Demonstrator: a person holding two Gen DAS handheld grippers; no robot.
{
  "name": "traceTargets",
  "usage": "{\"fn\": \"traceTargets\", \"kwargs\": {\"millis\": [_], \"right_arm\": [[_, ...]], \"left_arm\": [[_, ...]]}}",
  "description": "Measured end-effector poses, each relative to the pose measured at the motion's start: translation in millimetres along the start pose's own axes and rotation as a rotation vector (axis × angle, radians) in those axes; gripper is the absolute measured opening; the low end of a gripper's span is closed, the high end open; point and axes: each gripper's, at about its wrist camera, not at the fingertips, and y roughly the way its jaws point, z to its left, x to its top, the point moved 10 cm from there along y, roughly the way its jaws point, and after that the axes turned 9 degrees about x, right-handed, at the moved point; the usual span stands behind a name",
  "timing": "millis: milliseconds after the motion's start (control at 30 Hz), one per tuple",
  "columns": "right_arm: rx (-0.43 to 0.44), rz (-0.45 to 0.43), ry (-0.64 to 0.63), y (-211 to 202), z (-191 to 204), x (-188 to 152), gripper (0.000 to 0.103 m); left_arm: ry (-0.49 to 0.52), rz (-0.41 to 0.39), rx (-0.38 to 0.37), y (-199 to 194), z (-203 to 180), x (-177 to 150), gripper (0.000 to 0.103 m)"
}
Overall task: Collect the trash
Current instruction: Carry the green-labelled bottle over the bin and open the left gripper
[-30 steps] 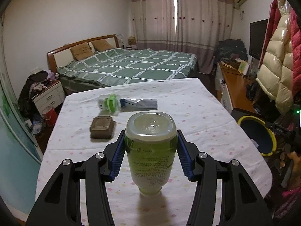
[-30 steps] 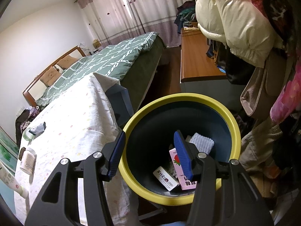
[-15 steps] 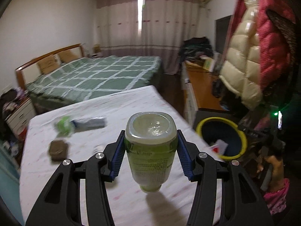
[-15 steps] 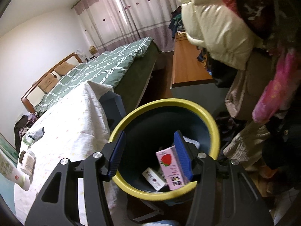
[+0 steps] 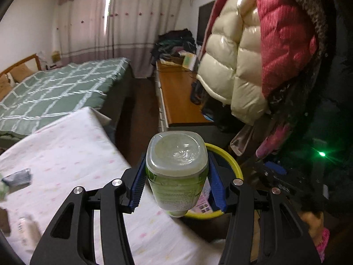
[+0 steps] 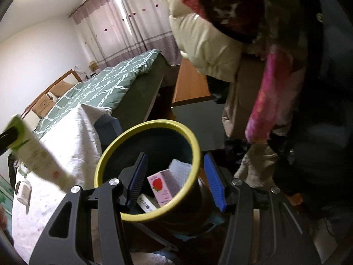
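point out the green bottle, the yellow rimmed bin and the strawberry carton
green bottle (image 5: 176, 183): left wrist view, its labelled side.
yellow rimmed bin (image 6: 194, 137): right wrist view, far right of the rim.
strawberry carton (image 6: 160, 185): right wrist view, its pink front face.

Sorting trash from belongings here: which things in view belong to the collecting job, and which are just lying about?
Job:
green bottle, clamped in the left gripper
yellow-rimmed bin
strawberry carton in the bin

Lying about:
bed
puffy coats
wooden desk
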Motion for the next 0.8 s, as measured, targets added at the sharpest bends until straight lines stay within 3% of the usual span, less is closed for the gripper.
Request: {"fn": "traceTargets", "kwargs": {"millis": [333, 367, 467, 800], "right_arm": [[0.005, 0.005, 0.030, -2.5, -16.3, -3.1, 0.051], [0.006, 0.009, 0.029, -1.4, -16.1, -3.5, 0.051], [0.010, 0.014, 0.024, -2.3, -14.7, -4.7, 0.051], [0.011, 0.026, -0.017, -3.3, 7.8, -5.9, 0.051]], "left_arm": [[0.053, 0.101, 0.014, 85.8, -42.3, -14.9, 0.052], [0.055, 0.098, 0.023, 86.8, -42.7, -15.3, 0.054], [0.058, 0.067, 0.053, 80.4, -41.5, -14.1, 0.074], [0.031, 0.010, 0.093, 36.2, -6.5, -9.6, 0.079]]}}
